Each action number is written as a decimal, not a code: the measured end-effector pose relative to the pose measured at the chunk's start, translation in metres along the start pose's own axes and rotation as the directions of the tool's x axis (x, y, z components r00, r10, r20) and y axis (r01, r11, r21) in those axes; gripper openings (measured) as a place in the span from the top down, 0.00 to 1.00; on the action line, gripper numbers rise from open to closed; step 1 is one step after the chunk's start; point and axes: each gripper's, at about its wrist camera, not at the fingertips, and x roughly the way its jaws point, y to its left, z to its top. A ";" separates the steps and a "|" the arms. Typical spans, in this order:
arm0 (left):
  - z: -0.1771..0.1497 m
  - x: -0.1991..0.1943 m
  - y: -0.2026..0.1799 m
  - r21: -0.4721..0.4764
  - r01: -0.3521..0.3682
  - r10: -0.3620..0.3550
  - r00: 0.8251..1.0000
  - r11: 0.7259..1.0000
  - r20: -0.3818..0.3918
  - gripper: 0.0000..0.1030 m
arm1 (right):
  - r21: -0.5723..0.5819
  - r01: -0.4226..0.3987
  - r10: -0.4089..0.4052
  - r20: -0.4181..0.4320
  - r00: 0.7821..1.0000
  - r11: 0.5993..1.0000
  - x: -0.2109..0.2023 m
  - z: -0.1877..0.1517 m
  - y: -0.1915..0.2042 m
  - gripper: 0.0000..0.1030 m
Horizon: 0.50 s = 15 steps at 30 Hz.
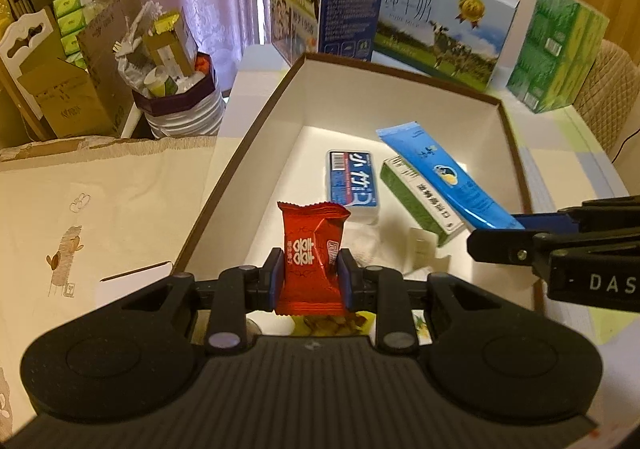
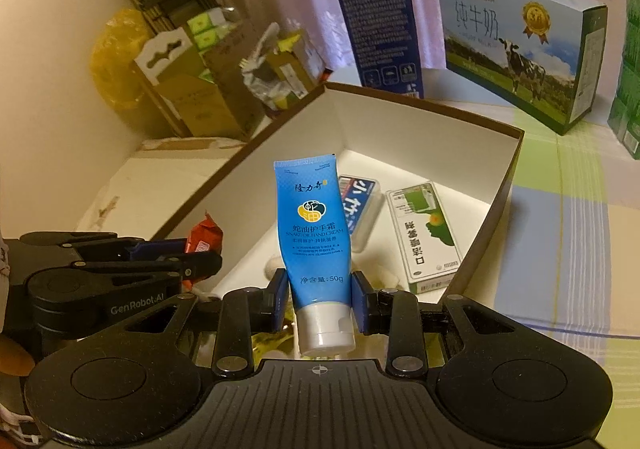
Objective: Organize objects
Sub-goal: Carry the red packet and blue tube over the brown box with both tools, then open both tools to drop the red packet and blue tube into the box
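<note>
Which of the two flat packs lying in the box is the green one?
The green pack lies nearer the box's right wall; the other, the blue-labelled pack, sits to its left, partly behind the held tube.

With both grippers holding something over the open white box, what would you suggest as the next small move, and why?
Probably lower the right gripper and release the blue hand cream tube onto the bare floor of the brown-edged white box. The tube hangs above the floor, beside the green-and-white carton and the blue-and-white plastic case. The left gripper, shut on the red candy wrapper, could follow.
</note>
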 end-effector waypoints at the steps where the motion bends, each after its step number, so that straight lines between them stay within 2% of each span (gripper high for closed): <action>1: 0.002 0.005 0.002 0.002 0.001 -0.001 1.000 1.000 -0.007 0.77 | 0.002 0.008 -0.008 -0.004 1.000 1.000 0.003 0.001 -0.001 0.71; 15: 0.029 0.051 0.009 0.036 0.018 -0.017 0.999 0.999 -0.037 0.77 | 0.052 0.071 -0.070 -0.013 0.997 0.996 0.033 0.027 -0.013 0.71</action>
